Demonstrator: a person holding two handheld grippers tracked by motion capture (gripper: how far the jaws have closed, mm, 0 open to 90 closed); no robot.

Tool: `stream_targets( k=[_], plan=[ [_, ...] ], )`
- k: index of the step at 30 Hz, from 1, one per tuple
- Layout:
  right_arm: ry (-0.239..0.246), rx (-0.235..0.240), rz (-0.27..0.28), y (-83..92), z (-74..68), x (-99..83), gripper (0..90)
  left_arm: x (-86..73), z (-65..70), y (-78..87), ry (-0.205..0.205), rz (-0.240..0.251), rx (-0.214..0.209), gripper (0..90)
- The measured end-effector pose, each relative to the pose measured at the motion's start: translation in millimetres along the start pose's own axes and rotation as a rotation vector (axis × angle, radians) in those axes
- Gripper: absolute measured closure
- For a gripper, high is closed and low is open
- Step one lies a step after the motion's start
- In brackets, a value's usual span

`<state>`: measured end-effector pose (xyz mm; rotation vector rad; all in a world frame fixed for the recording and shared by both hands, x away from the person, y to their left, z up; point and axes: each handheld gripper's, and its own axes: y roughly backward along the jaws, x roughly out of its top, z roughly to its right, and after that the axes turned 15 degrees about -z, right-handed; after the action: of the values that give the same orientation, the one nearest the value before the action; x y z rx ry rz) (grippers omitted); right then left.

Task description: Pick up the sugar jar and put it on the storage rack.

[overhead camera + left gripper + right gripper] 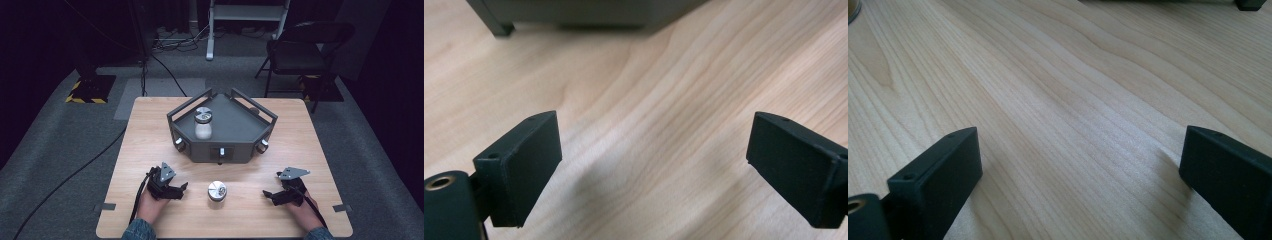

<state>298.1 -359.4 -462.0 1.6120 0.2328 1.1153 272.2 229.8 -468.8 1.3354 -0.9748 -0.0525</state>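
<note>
Between the wide-open left gripper and right gripper — a shaker stands upright, cap up.

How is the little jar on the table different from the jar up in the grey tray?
The jar on the table looks shorter and stands on bare wood between the two grippers; the jar in the tray looks taller, shows white contents, and stands inside the grey tray. Both stand upright with shiny silver lids.
</note>
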Motion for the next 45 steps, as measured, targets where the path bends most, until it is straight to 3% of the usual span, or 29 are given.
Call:
stream_targets(
  k=[2, 4, 45],
  plan=[
    [0.000, 0.000, 0.000, 0.0, 0.0, 0.0, 3.4, 0.8, -3.3, -3.0, 0.005, -0.021, -0.016, 7.3],
    [0.000, 0.000, 0.000, 0.0, 0.0, 0.0, 3.4, 1.9, -9.6, -3.3, 0.035, -0.035, -0.045, 7.0],
    [-0.004, 0.000, -0.001, 0.4, -1.6, -0.4, 3.1, 0.2, -10.1, -2.4, 0.054, -0.037, -0.042, 6.1]
  ],
)
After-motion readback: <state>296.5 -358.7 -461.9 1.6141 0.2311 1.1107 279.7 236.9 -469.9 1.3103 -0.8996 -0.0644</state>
